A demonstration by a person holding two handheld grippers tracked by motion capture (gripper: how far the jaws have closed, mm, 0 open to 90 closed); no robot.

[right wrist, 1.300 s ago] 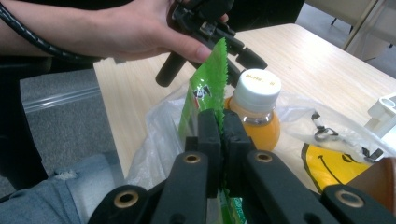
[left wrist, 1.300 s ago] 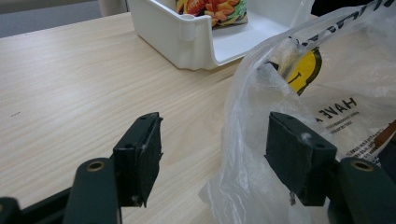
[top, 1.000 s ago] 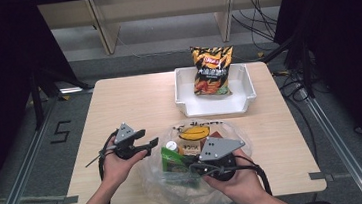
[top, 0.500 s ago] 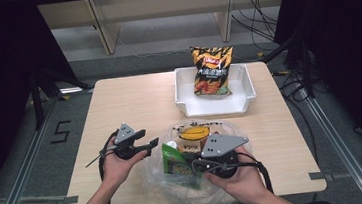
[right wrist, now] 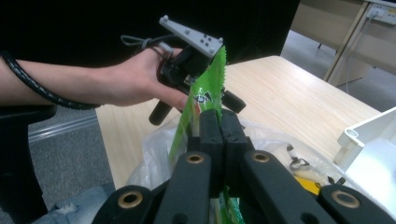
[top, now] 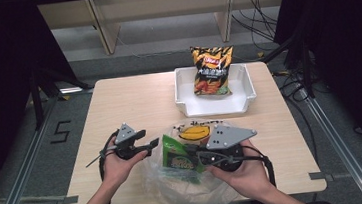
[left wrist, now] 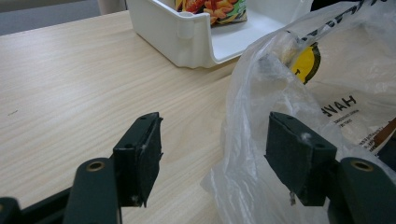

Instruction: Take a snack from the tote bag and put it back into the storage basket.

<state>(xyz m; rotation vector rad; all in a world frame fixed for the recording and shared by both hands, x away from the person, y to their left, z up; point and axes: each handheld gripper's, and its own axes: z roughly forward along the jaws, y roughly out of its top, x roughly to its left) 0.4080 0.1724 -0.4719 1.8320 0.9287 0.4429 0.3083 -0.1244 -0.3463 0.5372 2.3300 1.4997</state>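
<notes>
Our right gripper (right wrist: 219,135) pinches the green snack pack (top: 178,155) tight to pull it out of the plastic bag (top: 187,189). Our left gripper (left wrist: 215,154) waits wide open at the bag's edge, holding nothing.

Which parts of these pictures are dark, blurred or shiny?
High view: table evenly lit, both sides black. Left gripper view: near jaws soft, plastic bag glossy, tray sharp. Right gripper view: jaws blurred close up, green packet bright against a black backdrop.
</notes>
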